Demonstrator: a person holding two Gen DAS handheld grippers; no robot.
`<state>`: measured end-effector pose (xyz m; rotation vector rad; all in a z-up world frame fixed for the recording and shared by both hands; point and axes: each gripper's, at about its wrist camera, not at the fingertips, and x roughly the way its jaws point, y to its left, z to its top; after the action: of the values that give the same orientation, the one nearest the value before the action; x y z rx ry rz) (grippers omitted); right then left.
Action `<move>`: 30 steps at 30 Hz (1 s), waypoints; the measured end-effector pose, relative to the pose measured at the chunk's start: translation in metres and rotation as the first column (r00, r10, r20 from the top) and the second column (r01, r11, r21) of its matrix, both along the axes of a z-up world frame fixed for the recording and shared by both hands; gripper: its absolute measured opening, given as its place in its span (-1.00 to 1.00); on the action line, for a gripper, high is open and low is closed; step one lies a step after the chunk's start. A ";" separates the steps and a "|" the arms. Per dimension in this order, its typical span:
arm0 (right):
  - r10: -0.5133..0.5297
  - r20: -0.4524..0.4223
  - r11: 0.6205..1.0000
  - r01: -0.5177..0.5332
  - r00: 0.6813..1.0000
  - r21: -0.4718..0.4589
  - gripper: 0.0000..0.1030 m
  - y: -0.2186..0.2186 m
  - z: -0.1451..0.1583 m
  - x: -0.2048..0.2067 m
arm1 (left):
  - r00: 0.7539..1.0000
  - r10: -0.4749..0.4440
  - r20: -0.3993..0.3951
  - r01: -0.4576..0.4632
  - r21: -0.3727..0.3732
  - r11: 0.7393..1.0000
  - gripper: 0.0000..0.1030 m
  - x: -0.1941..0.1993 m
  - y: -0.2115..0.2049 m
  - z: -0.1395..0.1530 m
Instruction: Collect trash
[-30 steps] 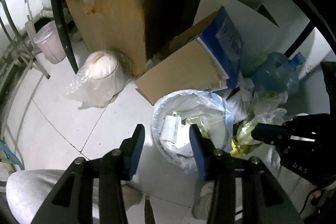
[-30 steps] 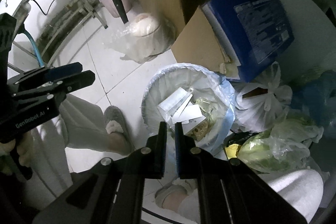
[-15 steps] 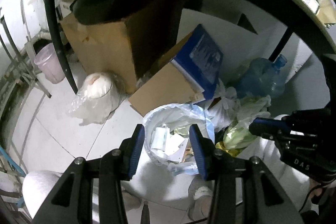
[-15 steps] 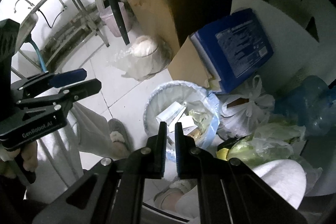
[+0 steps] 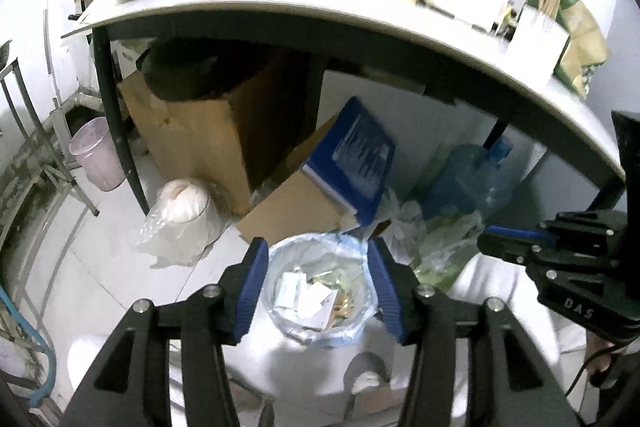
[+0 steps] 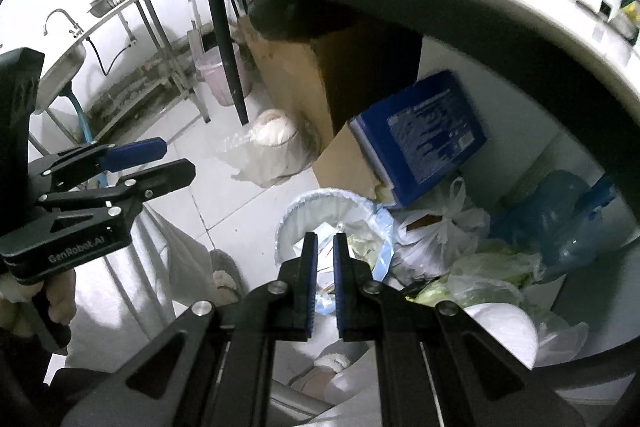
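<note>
A round trash bin (image 5: 276, 259) lined with a pale blue bag stands on the floor under a table and holds white paper scraps (image 5: 316, 301) and other waste. My left gripper (image 5: 316, 251) hangs high above it. Its jaws are opening and nothing is between them. My right gripper (image 6: 325, 241) is shut and empty, also well above the bin (image 6: 320, 201). Each gripper shows in the other's view: the right gripper (image 5: 494, 239) at the right edge, the left gripper (image 6: 172, 163) at the left.
The white tabletop (image 5: 360, 11) overhangs the bin and carries bottles and cookware. Beneath it are a tall cardboard box (image 5: 208, 143), a blue-lidded carton (image 5: 356, 155), tied plastic bags (image 6: 440, 227), a blue water jug (image 6: 556, 219) and a pink bucket (image 5: 98, 155). A person's legs and slippers (image 6: 224, 275) stand beside the bin.
Both grippers have risen away from the bin, which now looks smaller. The tabletop and the things on it have come into view. The left jaws stand wider apart.
</note>
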<state>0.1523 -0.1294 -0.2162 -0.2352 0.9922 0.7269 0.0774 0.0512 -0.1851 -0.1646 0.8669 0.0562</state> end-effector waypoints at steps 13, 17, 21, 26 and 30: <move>-0.030 0.132 0.998 0.023 0.991 0.061 -0.23 -0.028 0.083 -0.030 | 0.991 -0.001 0.134 -0.002 0.023 1.000 0.47 -0.032 -0.018 0.079; -0.036 0.166 0.996 0.023 0.985 0.081 -0.06 -0.035 0.105 -0.040 | 0.983 -0.004 0.183 -0.002 0.031 1.000 0.75 -0.043 -0.020 0.104; -0.044 0.198 0.995 0.025 0.979 0.098 0.04 -0.043 0.122 -0.050 | 0.976 -0.001 0.218 -0.009 0.044 0.999 0.81 -0.055 -0.021 0.123; -0.062 0.230 0.992 0.034 0.971 0.124 0.29 -0.053 0.143 -0.062 | 0.966 0.002 0.259 -0.018 0.061 0.998 0.90 -0.068 -0.022 0.143; -0.081 0.254 0.988 0.044 0.964 0.149 0.49 -0.063 0.160 -0.070 | 0.958 0.002 0.286 -0.024 0.072 0.997 1.00 -0.076 -0.026 0.157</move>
<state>0.0826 -0.1928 -0.0567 -0.1687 0.6921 0.6857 0.0009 0.0253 -0.0282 -0.1047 0.5739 0.0750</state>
